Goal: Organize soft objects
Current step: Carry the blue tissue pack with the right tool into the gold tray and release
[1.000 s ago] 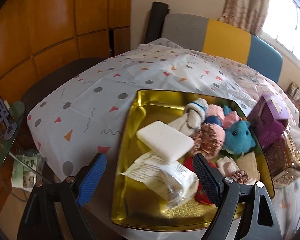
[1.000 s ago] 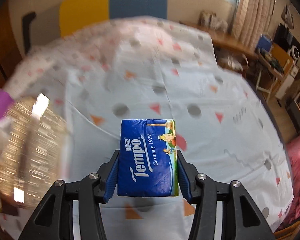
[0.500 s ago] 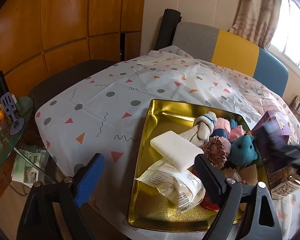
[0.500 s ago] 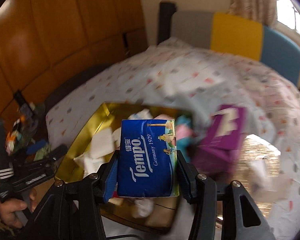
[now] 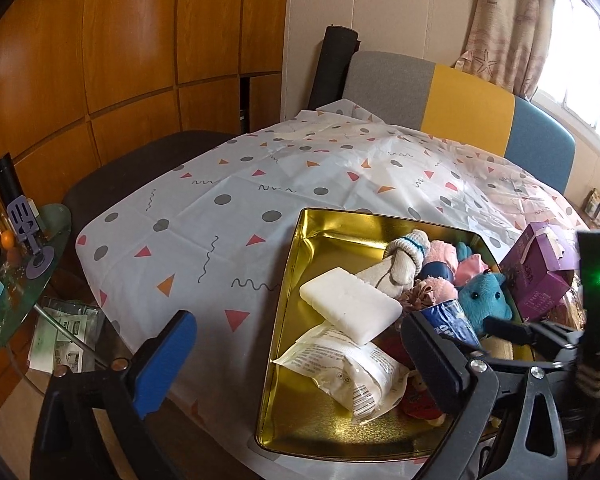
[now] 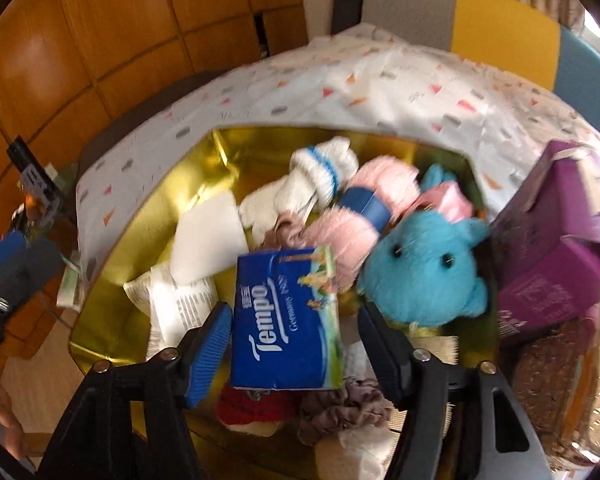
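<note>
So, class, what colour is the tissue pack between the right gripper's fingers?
Blue, with white lettering: the tissue pack shows best in the right wrist view.

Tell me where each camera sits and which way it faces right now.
Left wrist: on the left hand-held gripper, looking down across the gold tray; its own opening fingers show, empty.
Right wrist: on the right hand-held gripper, above the tray, jaws opening around the tissue pack.
Shared: tray, blue plush, purple box.
</note>
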Demonstrator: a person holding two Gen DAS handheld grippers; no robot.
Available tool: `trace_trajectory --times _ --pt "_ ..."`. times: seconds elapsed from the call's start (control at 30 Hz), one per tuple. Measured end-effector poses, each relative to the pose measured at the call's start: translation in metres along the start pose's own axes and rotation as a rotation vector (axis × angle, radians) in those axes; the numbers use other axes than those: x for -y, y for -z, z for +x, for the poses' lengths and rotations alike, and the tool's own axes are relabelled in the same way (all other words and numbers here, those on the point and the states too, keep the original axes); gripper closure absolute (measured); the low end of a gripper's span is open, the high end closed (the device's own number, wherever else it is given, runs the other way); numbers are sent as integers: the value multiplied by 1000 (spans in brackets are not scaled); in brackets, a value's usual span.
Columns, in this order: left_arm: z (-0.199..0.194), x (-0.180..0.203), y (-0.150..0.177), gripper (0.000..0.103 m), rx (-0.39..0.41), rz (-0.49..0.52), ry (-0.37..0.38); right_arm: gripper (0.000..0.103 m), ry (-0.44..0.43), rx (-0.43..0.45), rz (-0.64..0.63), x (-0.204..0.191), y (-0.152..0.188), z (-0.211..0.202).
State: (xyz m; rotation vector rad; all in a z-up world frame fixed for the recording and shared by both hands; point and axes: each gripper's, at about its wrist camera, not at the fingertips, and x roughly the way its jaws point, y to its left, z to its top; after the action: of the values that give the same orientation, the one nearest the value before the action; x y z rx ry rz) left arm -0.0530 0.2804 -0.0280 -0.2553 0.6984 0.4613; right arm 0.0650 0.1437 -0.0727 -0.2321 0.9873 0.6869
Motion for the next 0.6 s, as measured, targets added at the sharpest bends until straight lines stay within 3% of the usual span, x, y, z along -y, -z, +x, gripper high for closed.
trace_trajectory --times 0.3,0.43,0.6 --pt "-11 17 3 0 6 45 -16 34 161 179 70 8 11 -61" --pt "-20 28 7 0 37 53 -19 34 247 219 134 16 19 -79" --pt "-30 43 10 0 71 85 -25 34 293 255 172 28 27 -99"
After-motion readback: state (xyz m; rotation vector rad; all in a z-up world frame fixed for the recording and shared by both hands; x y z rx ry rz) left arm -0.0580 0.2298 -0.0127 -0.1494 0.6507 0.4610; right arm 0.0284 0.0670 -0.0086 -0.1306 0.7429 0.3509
